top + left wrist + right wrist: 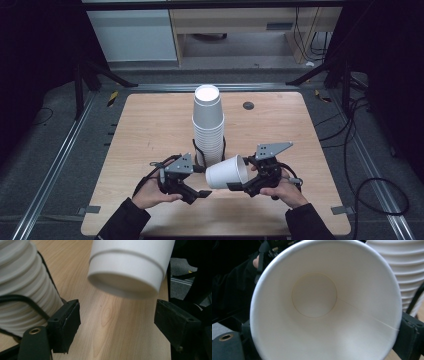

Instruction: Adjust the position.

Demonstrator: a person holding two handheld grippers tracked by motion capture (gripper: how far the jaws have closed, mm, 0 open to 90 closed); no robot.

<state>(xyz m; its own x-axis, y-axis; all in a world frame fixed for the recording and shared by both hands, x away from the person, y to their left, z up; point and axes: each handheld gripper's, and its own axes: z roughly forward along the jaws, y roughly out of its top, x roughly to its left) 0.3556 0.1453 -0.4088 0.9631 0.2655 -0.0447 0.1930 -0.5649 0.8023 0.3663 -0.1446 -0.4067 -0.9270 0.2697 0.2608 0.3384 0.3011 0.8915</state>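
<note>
Just in front of the cup stack (208,125), the right gripper (240,186) pinches a single paper cup (226,172) sideways, while the left gripper (200,193) stands spread and empty.

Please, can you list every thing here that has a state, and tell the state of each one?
Single paper cup: on its side in the air, base toward the left gripper, mouth toward the right gripper.
Stack of paper cups: standing on the table, cups upside down and nested.
Right gripper: shut on the single paper cup at its rim.
Left gripper: open, nothing between its jaws, the cup's base just ahead.
Table: bare wood around the stack.
</note>
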